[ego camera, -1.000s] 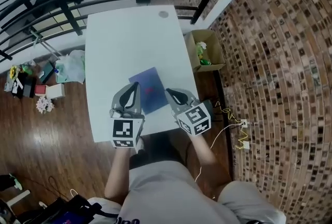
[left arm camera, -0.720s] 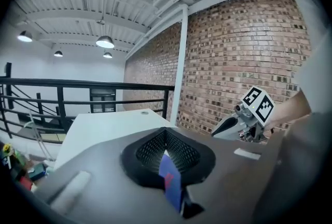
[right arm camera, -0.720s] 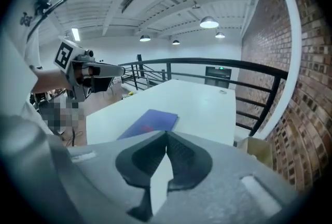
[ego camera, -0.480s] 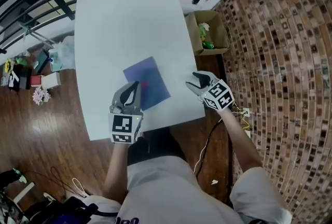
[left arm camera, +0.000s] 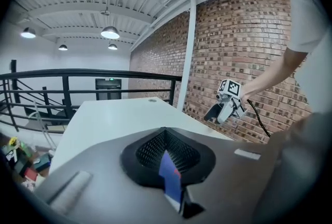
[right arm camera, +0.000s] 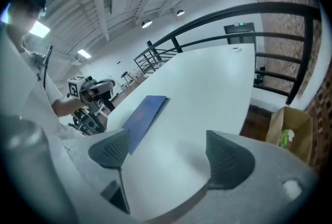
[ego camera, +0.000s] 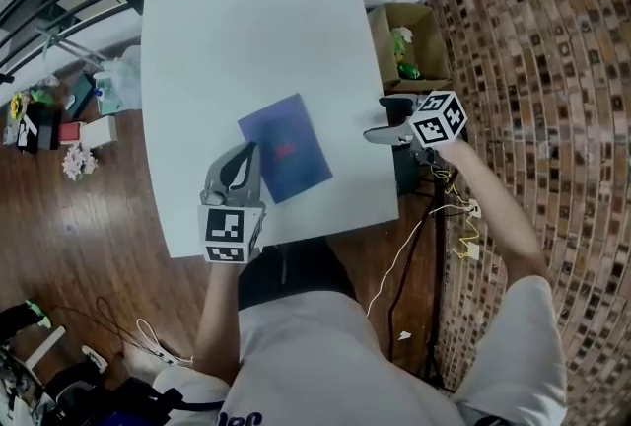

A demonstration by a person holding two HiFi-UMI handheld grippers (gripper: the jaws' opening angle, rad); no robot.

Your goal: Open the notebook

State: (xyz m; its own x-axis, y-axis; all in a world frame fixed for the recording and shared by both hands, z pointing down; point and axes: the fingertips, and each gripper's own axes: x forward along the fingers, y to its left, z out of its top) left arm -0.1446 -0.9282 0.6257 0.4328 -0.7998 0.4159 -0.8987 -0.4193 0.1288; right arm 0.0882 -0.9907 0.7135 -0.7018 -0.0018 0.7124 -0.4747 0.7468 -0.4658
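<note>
Currently the blue notebook (ego camera: 285,148) is seen lying closed and flat on the white table (ego camera: 246,30), toward its near edge. The left gripper (ego camera: 245,156) is held at the notebook's left edge, jaws pressed together. The right gripper (ego camera: 386,118) is held over the table's right edge; its jaws have just been opened wide, with nothing between them.

White T-shirt (ego camera: 306,345); grey left gripper (ego camera: 246,156), right gripper (ego camera: 376,118); black-white marker cubes (ego camera: 225,235); dark ribbed fingers (right arm camera: 228,158).
</note>
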